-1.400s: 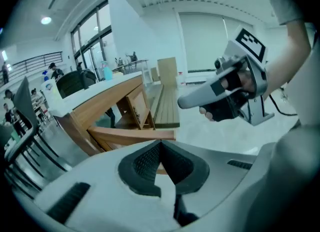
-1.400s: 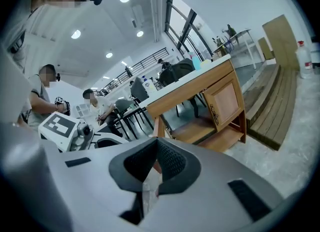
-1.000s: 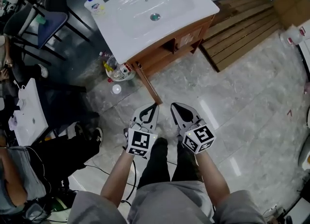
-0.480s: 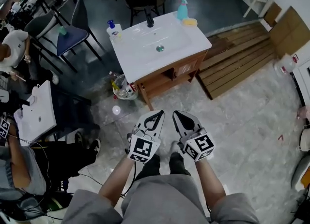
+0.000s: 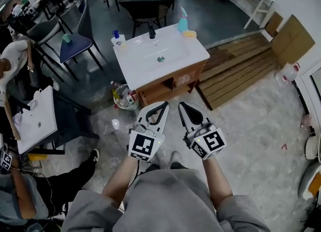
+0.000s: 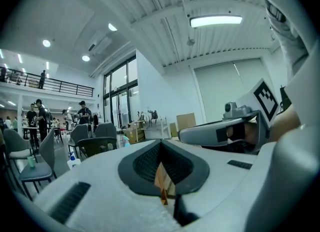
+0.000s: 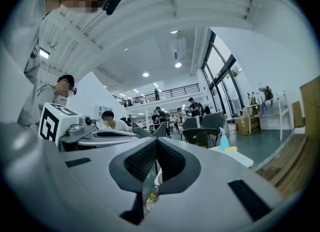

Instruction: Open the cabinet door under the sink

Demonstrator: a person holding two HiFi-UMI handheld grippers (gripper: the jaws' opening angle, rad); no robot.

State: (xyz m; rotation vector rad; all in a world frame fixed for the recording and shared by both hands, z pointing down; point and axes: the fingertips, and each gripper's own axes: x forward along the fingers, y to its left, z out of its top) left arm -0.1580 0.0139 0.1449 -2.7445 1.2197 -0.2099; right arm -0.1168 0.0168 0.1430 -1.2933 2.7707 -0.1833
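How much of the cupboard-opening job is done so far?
Nothing looks done yet: the person stands on the floor, back from the cabinet under the sink, and nothing touches it. In hand: the left tongs and right tongs are shut and empty, held side by side, pointing towards the cabinet. Left to do: step closer, get a grip on it and pull it open.

cabinet door [image 5: 175,81] indistinct, seated person [image 5: 22,196] cut off

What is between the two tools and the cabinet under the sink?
Only bare grey floor, seen in the head view. The left tool and right tool hang short of the cabinet; the tub of bottles sits aside.
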